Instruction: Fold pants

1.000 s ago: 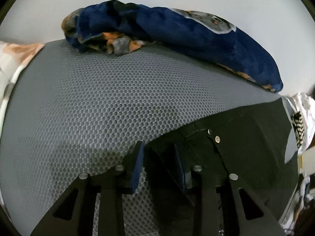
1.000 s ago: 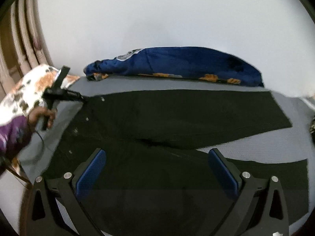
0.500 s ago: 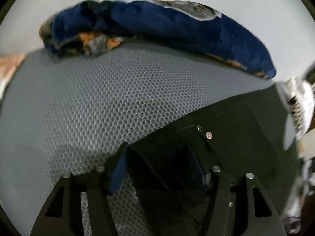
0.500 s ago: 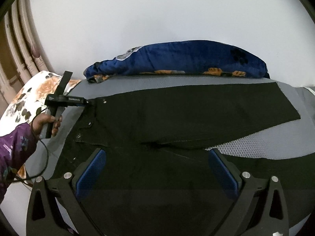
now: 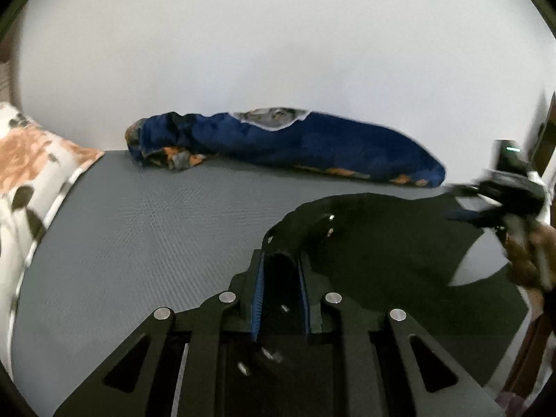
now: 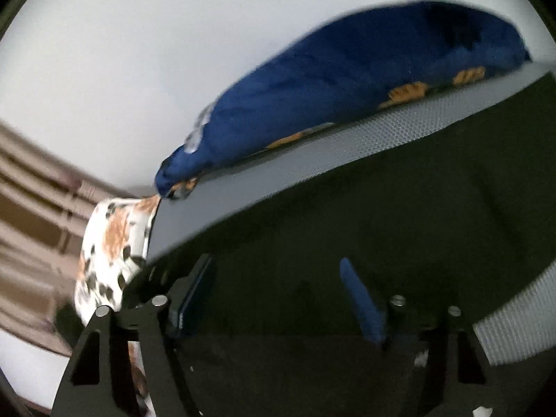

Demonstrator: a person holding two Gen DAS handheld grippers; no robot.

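The black pants point(image 5: 389, 236) lie on a grey mesh bed surface point(image 5: 146, 229). My left gripper point(image 5: 280, 260) is shut on the pants' waistband, which rises bunched above the fingertips, with metal buttons showing. My right gripper point(image 6: 278, 274) is tilted and hovers low over the black pants point(image 6: 365, 215); its blue pads stand well apart, so it is open, with cloth lying between and under them. The right gripper also shows in the left wrist view point(image 5: 500, 201), blurred, at the pants' far right edge.
A rolled dark blue blanket point(image 5: 295, 142) lies along the white wall at the back of the bed. A floral white and orange pillow point(image 5: 31, 173) sits at the left; it also shows in the right wrist view point(image 6: 114, 243). Brown wood shows at the far right.
My left gripper has closed on the waistband and lifted it up off the bed. My right gripper has swung down, tilted and moved close to the pants; its jaws have narrowed.
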